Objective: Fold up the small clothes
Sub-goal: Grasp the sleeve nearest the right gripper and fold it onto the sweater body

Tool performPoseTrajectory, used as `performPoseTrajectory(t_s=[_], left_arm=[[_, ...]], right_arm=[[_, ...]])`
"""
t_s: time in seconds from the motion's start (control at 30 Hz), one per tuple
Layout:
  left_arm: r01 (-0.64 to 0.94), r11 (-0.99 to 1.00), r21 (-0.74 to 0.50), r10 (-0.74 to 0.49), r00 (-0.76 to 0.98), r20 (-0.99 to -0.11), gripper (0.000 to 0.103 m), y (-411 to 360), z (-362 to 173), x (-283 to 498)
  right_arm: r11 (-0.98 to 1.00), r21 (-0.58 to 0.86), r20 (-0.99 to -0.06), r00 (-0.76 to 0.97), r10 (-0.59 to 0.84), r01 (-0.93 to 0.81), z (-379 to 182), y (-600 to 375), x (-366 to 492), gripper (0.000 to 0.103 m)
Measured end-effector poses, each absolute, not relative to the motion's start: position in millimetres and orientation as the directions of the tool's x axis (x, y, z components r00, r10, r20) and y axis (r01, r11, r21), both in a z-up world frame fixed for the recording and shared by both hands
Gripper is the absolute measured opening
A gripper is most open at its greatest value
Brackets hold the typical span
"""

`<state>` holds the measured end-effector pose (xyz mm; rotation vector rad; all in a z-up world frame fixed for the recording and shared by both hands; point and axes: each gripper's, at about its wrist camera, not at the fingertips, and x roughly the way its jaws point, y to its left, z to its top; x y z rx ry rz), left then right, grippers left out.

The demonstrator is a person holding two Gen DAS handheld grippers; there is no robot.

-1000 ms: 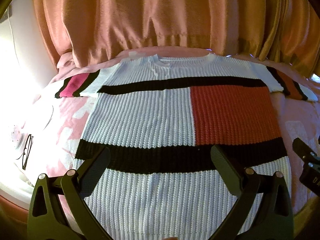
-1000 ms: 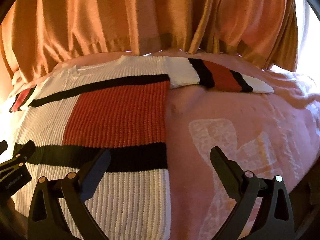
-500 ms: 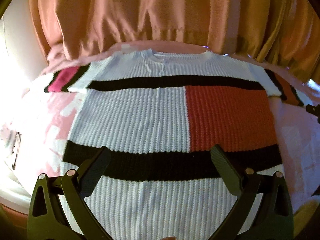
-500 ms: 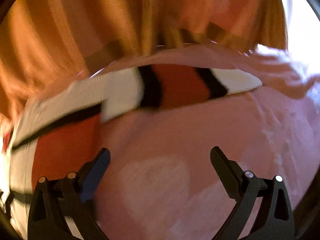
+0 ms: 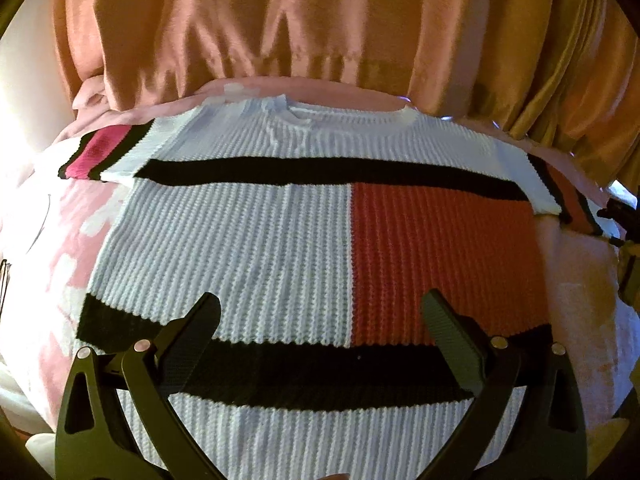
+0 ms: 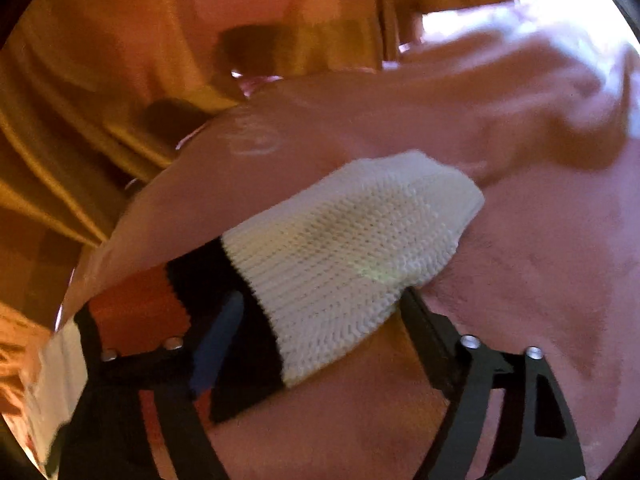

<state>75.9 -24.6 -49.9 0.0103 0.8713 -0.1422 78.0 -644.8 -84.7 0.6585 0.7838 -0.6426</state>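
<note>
A pink bedspread (image 5: 576, 280) covers the bed, with orange curtains (image 5: 320, 20) hanging close behind it, and the knitted sweater (image 5: 248, 248) lies flat and face up on that spread, neck toward the curtains.

Nearest the sweater's hem, the left claw (image 5: 320, 320) hangs over the lower black band, tilted steeply down, jaws wide and holding nothing.

Off the sweater's right shoulder, the right claw (image 6: 320, 304) is rolled well to one side and angled down at the right sleeve (image 6: 352, 240). Its jaws are closing with the white cuff lying between them, one finger across the black stripe, the other at the cuff's edge; they do not look to be pinching yet.

To my eye the risk is a thin bite: only the cuff's top layer caught, or the spread with it, so the sleeve slips or drags bedding. With nothing pinning the body, a hard tug could skew the whole sweater.
</note>
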Motion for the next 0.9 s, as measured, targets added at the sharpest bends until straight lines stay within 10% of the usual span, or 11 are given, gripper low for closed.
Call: performPoseTrajectory(t_s=[0.03,0.07,0.1,0.43,0.6,0.8,0.9], left_arm=[[0.131,0.990,-0.049,-0.122,0.632,-0.765,0.098,-25,-51,77],[0.132,0.990,-0.049,-0.122,0.629,-0.768,0.098,-26,-53,78],[0.135,0.990,-0.047,-0.122,0.626,-0.771,0.098,-26,-56,79],[0.147,0.981,-0.124,-0.189,0.630,-0.753,0.098,-2,-44,75],[0.125,0.968,-0.218,-0.247,0.636,-0.731,0.098,27,-32,73],[0.077,0.946,-0.314,-0.288,0.643,-0.710,0.098,72,-21,90],[0.068,0.929,-0.363,-0.320,0.638,-0.700,0.098,85,-18,116]], right_arm=[[0.640,0.301,-0.781,0.568,-0.260,0.707,-83,-644,80,0.058],[0.651,0.325,-0.776,0.588,-0.231,0.685,-82,-643,83,0.014],[0.644,0.398,-0.755,0.633,-0.175,0.653,-78,-643,85,0.008],[0.844,0.534,-0.444,0.835,0.324,-0.044,84,-414,166,0.007],[0.806,0.505,-0.517,0.641,0.568,-0.307,70,-236,232,0.013],[0.844,0.411,-0.644,0.546,0.536,-0.343,8,-157,241,0.017],[0.919,0.318,-0.618,0.684,0.388,-0.233,24,-198,202,0.057]])
